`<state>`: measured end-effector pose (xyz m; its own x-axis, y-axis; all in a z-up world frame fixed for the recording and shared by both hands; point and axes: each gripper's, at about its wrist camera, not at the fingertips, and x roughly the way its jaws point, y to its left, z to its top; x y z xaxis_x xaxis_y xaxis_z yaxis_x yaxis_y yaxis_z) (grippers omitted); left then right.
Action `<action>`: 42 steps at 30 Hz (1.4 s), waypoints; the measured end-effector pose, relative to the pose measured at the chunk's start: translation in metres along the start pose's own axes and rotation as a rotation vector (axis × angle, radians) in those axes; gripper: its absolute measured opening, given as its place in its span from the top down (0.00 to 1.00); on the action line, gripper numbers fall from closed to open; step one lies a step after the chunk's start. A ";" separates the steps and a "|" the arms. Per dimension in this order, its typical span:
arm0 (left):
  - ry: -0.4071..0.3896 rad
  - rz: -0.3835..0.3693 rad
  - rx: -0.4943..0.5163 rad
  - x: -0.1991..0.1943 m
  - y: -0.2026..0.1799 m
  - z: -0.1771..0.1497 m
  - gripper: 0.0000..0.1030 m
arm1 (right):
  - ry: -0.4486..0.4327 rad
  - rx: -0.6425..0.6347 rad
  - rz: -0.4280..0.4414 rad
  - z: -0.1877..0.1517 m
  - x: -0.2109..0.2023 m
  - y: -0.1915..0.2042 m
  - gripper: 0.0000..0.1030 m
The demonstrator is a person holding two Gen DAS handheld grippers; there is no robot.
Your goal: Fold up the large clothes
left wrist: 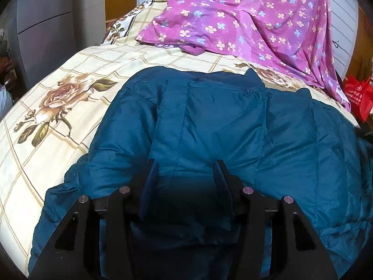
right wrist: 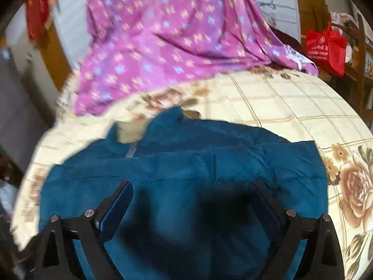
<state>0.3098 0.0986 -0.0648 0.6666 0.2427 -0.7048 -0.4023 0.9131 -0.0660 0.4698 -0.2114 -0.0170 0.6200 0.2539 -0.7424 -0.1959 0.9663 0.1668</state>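
the puffy teal quilted jacket (left wrist: 209, 126) lies spread on the rose-print checked bedsheet (left wrist: 58, 98), partly folded by the look. left gripper (left wrist: 186, 170) and right gripper (right wrist: 191, 193) hover apart, empty; next, seize an edge.

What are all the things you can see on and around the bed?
Puffy quilted teal-blue jacket: one, teal blue, spread on the bed, nearest both cameras.
Cream bedsheet with brown checks and roses: one, cream and brown, covering the bed under the jacket.
Purple cloth with small flowers: one, purple, heaped at the bed's far end.
Red carrier bag: one, red, beside the bed, past its far corner.
Grey cabinet: one, grey, beside the bed.
Left gripper: one, black fingers apart, over the jacket.
Right gripper: one, black fingers wide apart, over the jacket.
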 end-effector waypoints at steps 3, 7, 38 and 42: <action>-0.001 -0.003 0.000 0.000 0.000 0.000 0.51 | 0.114 -0.029 -0.049 -0.005 0.041 -0.005 0.00; 0.008 -0.002 -0.011 0.000 0.002 0.001 0.48 | 0.127 -0.044 -0.086 0.002 0.039 -0.001 0.01; 0.031 -0.010 -0.052 0.004 0.010 0.001 0.33 | 0.006 -0.095 0.053 -0.101 -0.024 0.007 0.00; 0.033 -0.009 -0.050 0.005 0.010 0.002 0.32 | 0.005 -0.133 -0.018 -0.101 -0.022 0.018 0.00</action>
<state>0.3100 0.1091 -0.0676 0.6493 0.2232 -0.7270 -0.4281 0.8974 -0.1068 0.3759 -0.2034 -0.0632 0.6207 0.2363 -0.7476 -0.2838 0.9566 0.0666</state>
